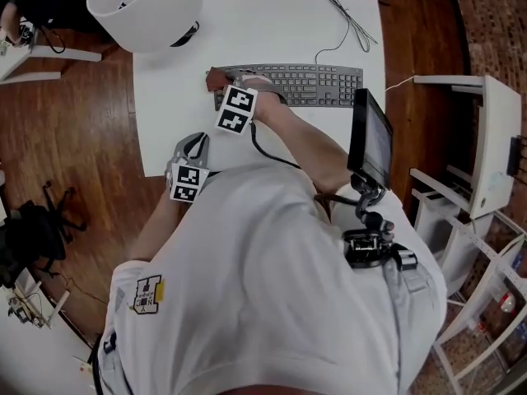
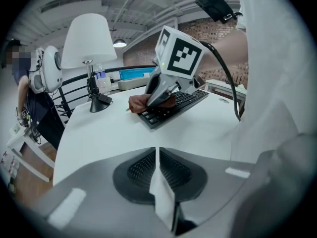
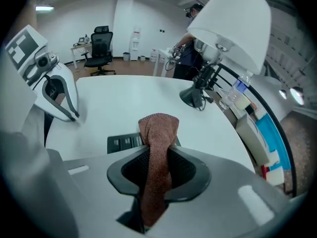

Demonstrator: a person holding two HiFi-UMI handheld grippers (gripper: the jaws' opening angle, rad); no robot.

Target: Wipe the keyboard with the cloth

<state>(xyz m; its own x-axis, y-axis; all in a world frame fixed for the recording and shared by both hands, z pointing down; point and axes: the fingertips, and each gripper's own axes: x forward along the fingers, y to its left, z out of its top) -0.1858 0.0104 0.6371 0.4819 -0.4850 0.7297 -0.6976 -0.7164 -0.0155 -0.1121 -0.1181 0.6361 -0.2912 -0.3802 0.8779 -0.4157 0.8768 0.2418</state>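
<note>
A dark keyboard (image 1: 300, 84) lies across the far part of the white table (image 1: 165, 113). My right gripper (image 1: 222, 85) is at the keyboard's left end, shut on a brown cloth (image 1: 217, 78). In the right gripper view the cloth (image 3: 158, 133) hangs pinched between the jaws over the keyboard's end keys (image 3: 124, 142). My left gripper (image 1: 196, 142) hovers near the table's front edge, left of the keyboard. In the left gripper view its jaws are shut with nothing between them (image 2: 156, 155). From there the right gripper (image 2: 161, 90) and the cloth (image 2: 140, 102) show on the keyboard (image 2: 176, 105).
A white-shaded lamp (image 1: 144, 6) stands at the table's far left corner, with a bottle (image 3: 238, 90) beside it. The keyboard's cable (image 1: 350, 23) trails toward the back. A screen on a mount (image 1: 369, 138) juts out at right. White shelving (image 1: 486, 146) stands right of the table. A person (image 2: 22, 78) stands beyond the lamp.
</note>
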